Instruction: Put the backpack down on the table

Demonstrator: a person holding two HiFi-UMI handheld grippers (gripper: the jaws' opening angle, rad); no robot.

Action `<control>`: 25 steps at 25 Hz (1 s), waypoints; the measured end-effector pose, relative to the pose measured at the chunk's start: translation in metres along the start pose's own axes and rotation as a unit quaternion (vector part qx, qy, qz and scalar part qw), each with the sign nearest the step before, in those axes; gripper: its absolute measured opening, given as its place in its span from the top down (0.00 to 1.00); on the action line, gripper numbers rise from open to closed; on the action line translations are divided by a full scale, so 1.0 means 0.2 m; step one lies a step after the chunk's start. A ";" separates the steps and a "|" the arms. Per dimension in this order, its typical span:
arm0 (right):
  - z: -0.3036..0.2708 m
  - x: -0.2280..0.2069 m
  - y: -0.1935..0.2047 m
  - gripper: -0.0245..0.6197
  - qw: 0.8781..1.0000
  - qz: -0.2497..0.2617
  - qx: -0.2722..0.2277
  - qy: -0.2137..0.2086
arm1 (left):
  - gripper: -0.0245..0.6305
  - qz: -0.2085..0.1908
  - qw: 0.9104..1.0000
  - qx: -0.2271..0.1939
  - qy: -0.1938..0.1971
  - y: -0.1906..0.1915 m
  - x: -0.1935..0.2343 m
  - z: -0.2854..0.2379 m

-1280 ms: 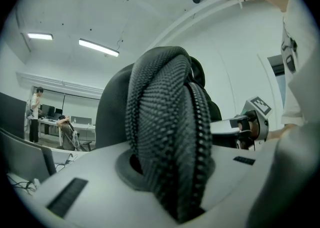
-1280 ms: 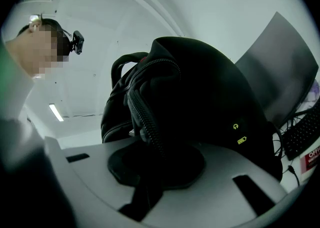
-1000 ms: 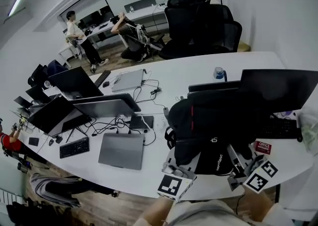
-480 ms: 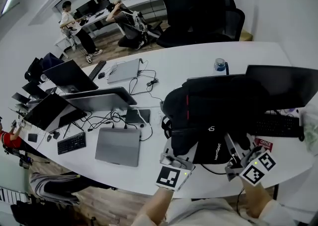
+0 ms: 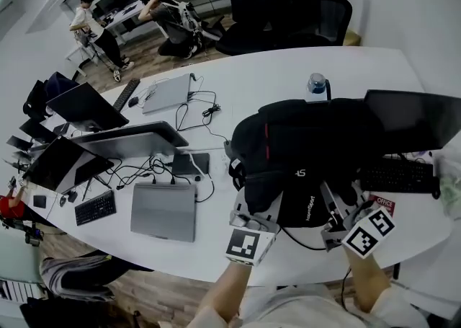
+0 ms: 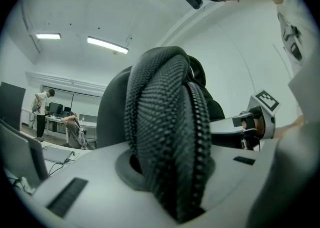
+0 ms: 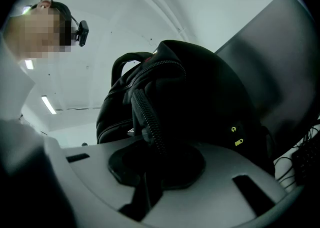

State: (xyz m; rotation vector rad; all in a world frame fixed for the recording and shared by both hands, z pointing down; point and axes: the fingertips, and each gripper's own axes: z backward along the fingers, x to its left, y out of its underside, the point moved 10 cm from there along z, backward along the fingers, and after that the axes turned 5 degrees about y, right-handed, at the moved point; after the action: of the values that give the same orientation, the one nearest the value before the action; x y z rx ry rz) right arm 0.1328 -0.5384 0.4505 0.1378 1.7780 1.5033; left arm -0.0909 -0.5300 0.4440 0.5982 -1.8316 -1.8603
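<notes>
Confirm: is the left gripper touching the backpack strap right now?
Touching. In the left gripper view, the left gripper is shut on the mesh backpack strap, with its jaws pressing on both sides and no gap showing.

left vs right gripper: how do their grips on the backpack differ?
Left gripper pinches a thick mesh strap; right gripper pinches smooth black fabric by a zipper. Left holds the backpack at its left side, right at its right, by the keyboard. Both are shut on the backpack.

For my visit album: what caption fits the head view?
A person's left gripper and right gripper, jaws clamped on a black backpack, at a cluttered white table.
</notes>
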 end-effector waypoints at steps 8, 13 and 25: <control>-0.10 -0.09 0.08 0.88 0.999 -0.009 0.000 0.036 | 0.86 -0.017 1.000 0.021 0.001 0.12 0.09 -0.11; -0.16 -0.11 0.15 0.88 0.998 0.044 -0.005 0.043 | 0.86 -0.032 0.999 0.020 -0.013 0.23 0.15 -0.13; -0.13 -0.11 0.30 0.85 0.985 0.147 -0.073 0.059 | 0.84 -0.031 0.999 0.001 -0.012 0.33 0.16 -0.09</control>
State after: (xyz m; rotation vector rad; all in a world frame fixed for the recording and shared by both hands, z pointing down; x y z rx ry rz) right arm 0.1084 -0.5538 0.5130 0.2516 1.7911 1.8819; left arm -0.1049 -0.5649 0.5109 0.6426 -1.8507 -1.9123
